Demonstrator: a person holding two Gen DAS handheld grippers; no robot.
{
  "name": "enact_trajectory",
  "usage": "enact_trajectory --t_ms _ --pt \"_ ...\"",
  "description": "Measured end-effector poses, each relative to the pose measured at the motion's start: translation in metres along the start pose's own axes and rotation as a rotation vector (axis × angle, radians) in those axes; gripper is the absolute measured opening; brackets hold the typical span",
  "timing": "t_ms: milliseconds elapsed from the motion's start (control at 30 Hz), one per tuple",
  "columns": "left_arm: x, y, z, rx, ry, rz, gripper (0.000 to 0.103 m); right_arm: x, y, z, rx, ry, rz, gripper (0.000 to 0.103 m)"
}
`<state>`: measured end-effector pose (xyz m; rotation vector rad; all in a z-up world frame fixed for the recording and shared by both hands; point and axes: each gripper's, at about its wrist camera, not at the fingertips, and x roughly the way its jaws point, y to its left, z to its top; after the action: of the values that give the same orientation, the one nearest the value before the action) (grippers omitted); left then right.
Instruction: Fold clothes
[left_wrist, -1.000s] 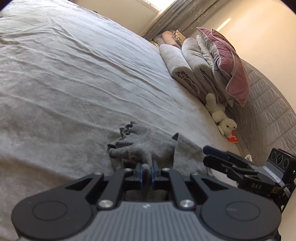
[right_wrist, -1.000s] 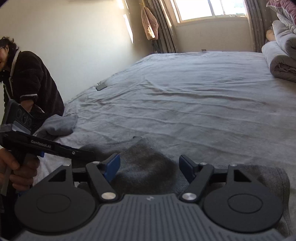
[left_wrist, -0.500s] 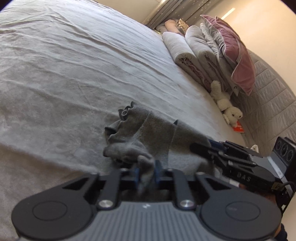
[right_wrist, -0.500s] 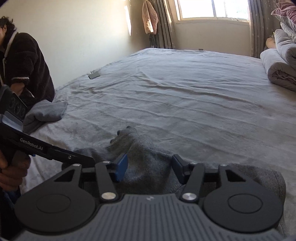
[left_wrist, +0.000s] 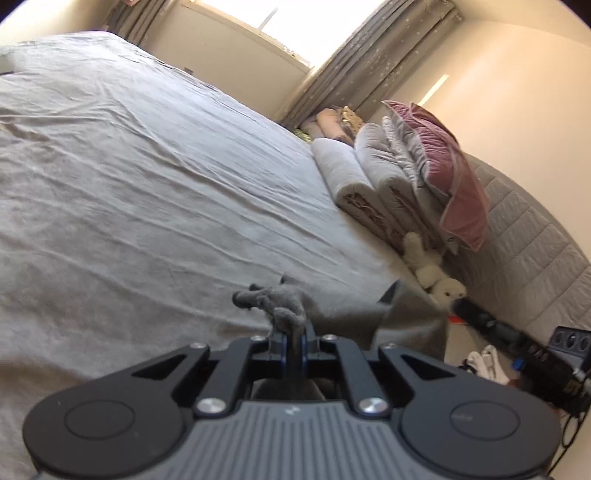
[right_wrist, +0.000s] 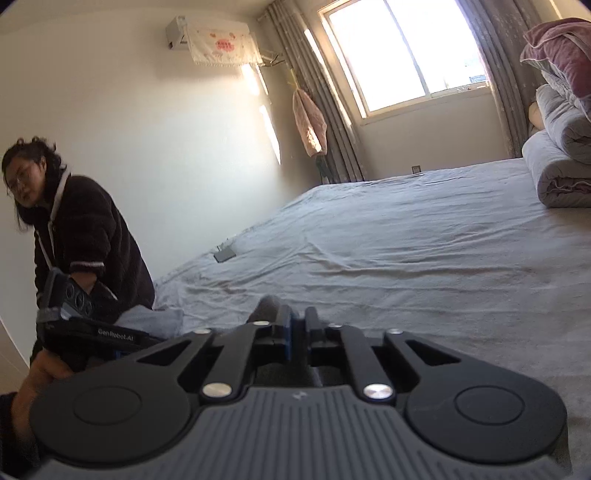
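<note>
A dark grey garment (left_wrist: 284, 306) is bunched at the near edge of the grey bed (left_wrist: 147, 206). My left gripper (left_wrist: 293, 339) is shut on a tuft of it, and the cloth stands up above the pads. More of the garment (left_wrist: 410, 317) hangs out to the right, towards the blurred right gripper (left_wrist: 480, 321). In the right wrist view my right gripper (right_wrist: 297, 332) has its jaws closing tight on a fold of the same garment (right_wrist: 266, 308), and the pads press on the cloth. A hand holds the left gripper (right_wrist: 96, 332) at the left.
Rolled quilts (left_wrist: 354, 184) and a pink pillow (left_wrist: 454, 184) are stacked by the padded headboard, with a white plush toy (left_wrist: 436, 273) below them. A person in a dark jacket (right_wrist: 85, 236) crouches at the bed's left side beside a pale folded cloth (right_wrist: 155, 319). A small flat grey object (right_wrist: 224, 254) lies on the bed.
The right jaws went from wide open to shut on the grey garment. Both grippers rose and tipped upward, lifting the garment's edge off the bed.
</note>
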<state>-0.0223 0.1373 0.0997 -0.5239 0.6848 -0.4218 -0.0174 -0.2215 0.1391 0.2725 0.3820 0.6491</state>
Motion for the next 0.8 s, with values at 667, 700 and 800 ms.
enact_trajectory --t_ms 667,700,800 --pt "0.049 0.017 -0.028 -0.074 0.210 0.078 0.046 0.076 0.004 -0.055 -0.188 0.277 -0.163 0.018" --pt "0.051 0.016 -0.030 -0.070 0.216 0.081 0.038 0.077 0.002 -0.055 -0.173 0.278 -0.166 0.008" --pt "0.054 0.012 -0.033 -0.041 0.211 0.111 0.009 0.067 0.007 -0.049 -0.176 0.246 -0.165 0.008"
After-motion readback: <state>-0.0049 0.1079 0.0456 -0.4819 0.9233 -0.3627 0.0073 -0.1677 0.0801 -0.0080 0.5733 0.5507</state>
